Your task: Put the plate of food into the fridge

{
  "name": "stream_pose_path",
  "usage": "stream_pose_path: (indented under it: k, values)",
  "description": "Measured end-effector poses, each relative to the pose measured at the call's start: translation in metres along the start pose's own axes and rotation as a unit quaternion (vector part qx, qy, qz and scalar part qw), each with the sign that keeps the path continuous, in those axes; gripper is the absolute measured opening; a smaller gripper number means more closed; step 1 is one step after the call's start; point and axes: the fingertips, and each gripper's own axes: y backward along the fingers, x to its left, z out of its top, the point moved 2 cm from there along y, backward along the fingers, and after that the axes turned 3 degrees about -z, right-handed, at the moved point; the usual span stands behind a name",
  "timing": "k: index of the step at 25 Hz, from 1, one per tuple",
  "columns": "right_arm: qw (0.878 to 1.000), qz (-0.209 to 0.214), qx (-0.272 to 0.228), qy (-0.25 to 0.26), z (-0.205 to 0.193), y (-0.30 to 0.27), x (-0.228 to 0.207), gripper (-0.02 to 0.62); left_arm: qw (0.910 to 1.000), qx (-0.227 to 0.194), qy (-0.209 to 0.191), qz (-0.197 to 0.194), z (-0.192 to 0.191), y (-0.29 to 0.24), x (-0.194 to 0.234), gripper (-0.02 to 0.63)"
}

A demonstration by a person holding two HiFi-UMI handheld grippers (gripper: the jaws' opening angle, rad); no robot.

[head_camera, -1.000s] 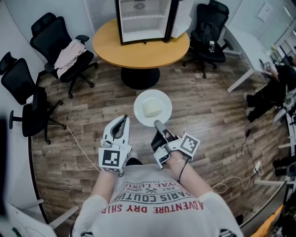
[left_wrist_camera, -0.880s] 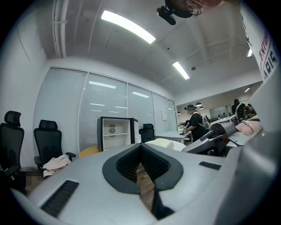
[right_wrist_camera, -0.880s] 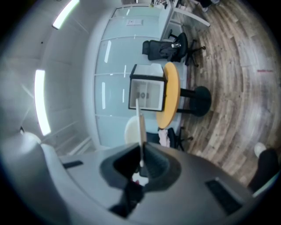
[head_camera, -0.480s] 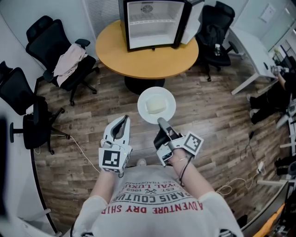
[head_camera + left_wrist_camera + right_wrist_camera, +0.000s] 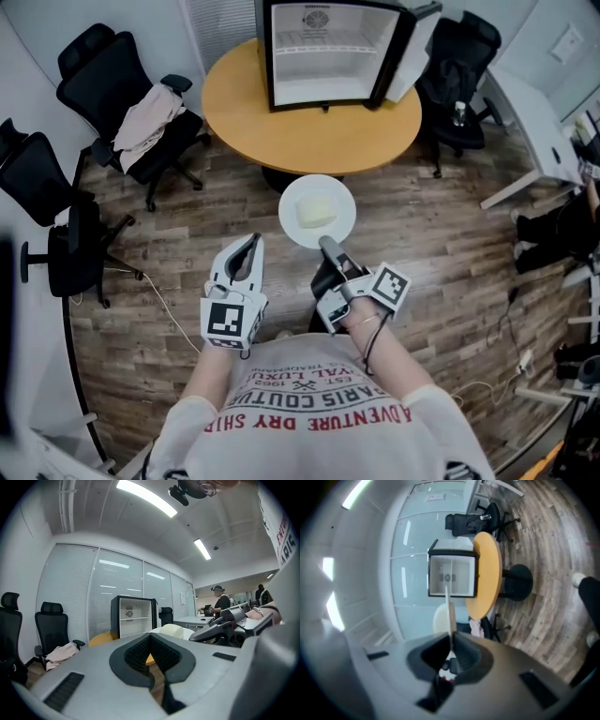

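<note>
gripping plate (image 5: pixel 343 201) rim, right tongs (image 5: pixel 325 246), fridge (image 5: pixel 328 56) open

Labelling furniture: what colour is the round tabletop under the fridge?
Plain orange-tan. The tabletop shows best in the head view.

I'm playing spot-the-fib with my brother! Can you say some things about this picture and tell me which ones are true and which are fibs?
1. The fridge has its door open. True.
2. The plate is already inside the fridge. False: the right gripper holds it by its rim, in front of the table.
3. The left gripper carries a cup. False: it is shut and empty.
4. The fridge stands on a round wooden table. True.
</note>
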Motion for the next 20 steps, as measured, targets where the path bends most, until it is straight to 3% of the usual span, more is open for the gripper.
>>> stream_pose_path:
  k: [14, 20]
  values:
    - [0.996, 0.003, 0.093, 0.015, 0.17, -0.093, 0.024, 0.04, 0.9956, -0.005, 0.008, 0.093, 0.024, -0.179, 0.004, 0.034]
    - [0.994, -0.009, 0.108, 0.023, 0.236, -0.115, 0.026, 0.04, 0.9939, -0.01, 0.01, 0.11, 0.028, -0.249, -0.007, 0.034]
